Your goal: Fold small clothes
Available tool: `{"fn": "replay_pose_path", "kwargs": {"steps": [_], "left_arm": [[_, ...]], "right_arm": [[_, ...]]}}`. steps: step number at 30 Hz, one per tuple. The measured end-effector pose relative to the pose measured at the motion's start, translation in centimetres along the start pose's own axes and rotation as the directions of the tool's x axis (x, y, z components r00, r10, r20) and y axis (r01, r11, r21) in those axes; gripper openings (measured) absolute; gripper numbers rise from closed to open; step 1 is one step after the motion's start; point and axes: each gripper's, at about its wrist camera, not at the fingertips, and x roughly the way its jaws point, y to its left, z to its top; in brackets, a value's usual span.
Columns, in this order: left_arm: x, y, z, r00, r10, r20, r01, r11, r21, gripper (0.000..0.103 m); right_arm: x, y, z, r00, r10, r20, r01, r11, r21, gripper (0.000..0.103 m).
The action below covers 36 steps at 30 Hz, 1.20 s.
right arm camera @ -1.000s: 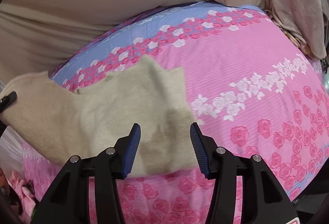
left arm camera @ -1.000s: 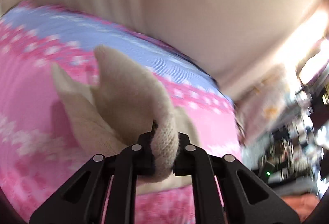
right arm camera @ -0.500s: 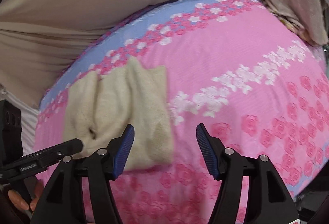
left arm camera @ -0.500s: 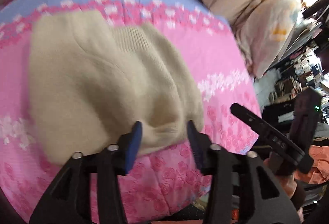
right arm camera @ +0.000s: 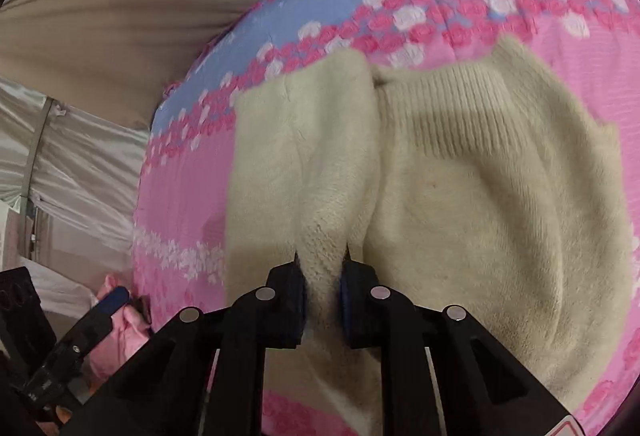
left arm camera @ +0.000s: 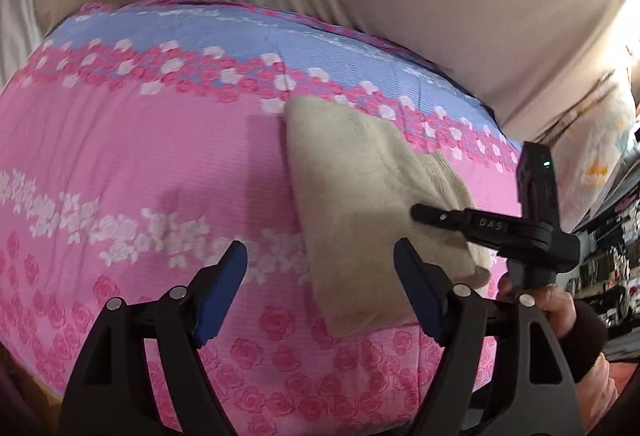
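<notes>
Right wrist: 1 cream sweater [right arm camera: 480, 196], pinched by right gripper [right arm camera: 322, 292] after closing; left gripper [left arm camera: 320, 292] opened, empty.

Sweater [right arm camera: 460, 196] near edge hidden behind right gripper [right arm camera: 322, 300]; cluttered shelves [left arm camera: 612, 256] blurred.

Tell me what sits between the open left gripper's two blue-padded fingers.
Nothing is gripped. In the left wrist view the left gripper, its jaws just opened, frames only bare pink rose-printed bedsheet; the cream knitted garment lies beside its right finger, overlapping the tip.
</notes>
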Motion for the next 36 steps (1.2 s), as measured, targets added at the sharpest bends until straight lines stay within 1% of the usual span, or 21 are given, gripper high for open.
{"fn": "replay_pose_path", "kwargs": {"steps": [2, 4, 5, 6, 8, 10, 11, 12, 14, 15, 17, 19, 22, 24, 25, 26, 27, 29, 32, 34, 36], "left_arm": [[-0.8, 1.0, -0.2, 1.000, 0.004, 0.013, -0.003, 1.000, -0.023, 0.073], [-1.1, 1.3, 0.0, 1.000, -0.002, 0.026, 0.003, 1.000, -0.028, 0.074], [-1.0, 1.4, 0.0, 1.000, -0.007, 0.025, 0.007, 1.000, -0.027, 0.074], [-0.8, 1.3, 0.0, 1.000, -0.015, 0.020, 0.015, 1.000, -0.024, 0.074], [0.3, 0.8, 0.0, 1.000, -0.027, -0.002, 0.027, 0.999, -0.021, 0.074], [1.4, -0.1, 0.1, 0.997, -0.057, -0.044, 0.056, 0.998, -0.019, 0.074], [1.6, -0.8, 0.2, 0.996, -0.070, -0.061, 0.069, 0.998, -0.009, 0.074], [1.7, -1.4, 0.2, 0.994, -0.080, -0.068, 0.081, 0.997, 0.010, 0.074], [1.8, -2.6, 0.1, 0.993, -0.093, -0.071, 0.098, 0.994, 0.056, 0.079], [2.1, -3.0, 0.0, 0.993, -0.093, -0.078, 0.098, 0.993, 0.068, 0.083], [3.1, -3.7, -0.2, 0.988, -0.107, -0.112, 0.114, 0.991, 0.066, 0.083], [3.9, -4.3, -0.5, 0.980, -0.130, -0.148, 0.139, 0.989, 0.056, 0.083], [4.2, -5.1, -0.6, 0.978, -0.135, -0.156, 0.147, 0.987, 0.066, 0.083], [4.3, -5.4, -0.6, 0.978, -0.135, -0.157, 0.148, 0.986, 0.076, 0.083], [4.2, -5.5, -0.5, 0.979, -0.132, -0.155, 0.146, 0.986, 0.079, 0.083], [4.3, -5.5, -0.5, 0.979, -0.131, -0.155, 0.144, 0.986, 0.079, 0.083], [4.2, -5.4, -0.4, 0.980, -0.129, -0.152, 0.141, 0.987, 0.075, 0.083], [3.9, -5.0, -0.2, 0.982, -0.128, -0.136, 0.137, 0.989, 0.058, 0.083], [3.2, -4.2, 0.5, 0.986, -0.125, -0.107, 0.130, 0.991, 0.037, 0.083], [2.7, -3.9, 0.9, 0.988, -0.127, -0.085, 0.130, 0.991, 0.032, 0.083], [2.6, -3.8, 0.9, 0.988, -0.132, -0.075, 0.135, 0.990, 0.032, 0.084]], "right_arm": [[-4.0, 1.9, 0.1, 0.995, 0.013, 0.096, -0.008, 0.999, -0.050, 0.011], [-8.5, 2.4, -0.4, 0.983, -0.012, 0.181, 0.023, 0.998, -0.058, 0.011], [-10.5, 1.6, -1.0, 0.972, -0.083, 0.220, 0.095, 0.995, -0.044, 0.014], [-11.1, 0.3, -1.4, 0.964, -0.144, 0.226, 0.153, 0.988, -0.024, 0.017], [-8.8, -3.9, -2.0, 0.963, -0.233, 0.136, 0.233, 0.972, 0.015, 0.039], [-6.0, -7.9, -3.2, 0.946, -0.324, 0.002, 0.322, 0.940, 0.110, 0.039], [-6.3, -8.6, -3.8, 0.967, -0.255, 0.018, 0.249, 0.955, 0.163, 0.039], [-7.3, -8.7, -4.6, 0.981, -0.178, 0.073, 0.159, 0.964, 0.213, 0.039], [-9.6, -8.5, -6.5, 0.977, -0.142, 0.160, 0.098, 0.963, 0.253, 0.053], [-10.0, -8.5, -7.4, 0.978, -0.125, 0.169, 0.077, 0.960, 0.268, 0.054], [-9.4, -9.1, -8.6, 0.988, -0.068, 0.139, 0.026, 0.959, 0.283, 0.054], [-7.8, -9.3, -8.9, 0.992, -0.073, 0.106, 0.040, 0.958, 0.285, 0.056], [-5.0, -9.9, -8.5, 0.995, -0.034, 0.093, 0.004, 0.951, 0.308, 0.066], [-3.5, -10.0, -7.9, 0.995, 0.007, 0.095, -0.037, 0.946, 0.322, 0.065], [-3.2, -10.0, -7.7, 0.996, 0.014, 0.088, -0.043, 0.944, 0.328, 0.040], [-2.5, -9.4, -7.1, 0.997, 0.045, 0.066, -0.064, 0.947, 0.315, 0.020], [-2.3, -8.4, -6.5, 0.997, 0.051, 0.051, -0.063, 0.954, 0.292, 0.020], [-3.6, -5.2, -4.6, 0.998, 0.002, 0.070, -0.015, 0.983, 0.184, 0.017], [-8.9, 0.4, -2.1, 0.981, 0.009, 0.195, -0.019, 0.999, 0.047, 0.016], [-12.6, 3.3, -1.7, 0.962, -0.075, 0.261, 0.091, 0.995, -0.047, 0.016], [-14.1, 3.5, -2.4, 0.947, -0.164, 0.275, 0.191, 0.979, -0.077, 0.016]]}}
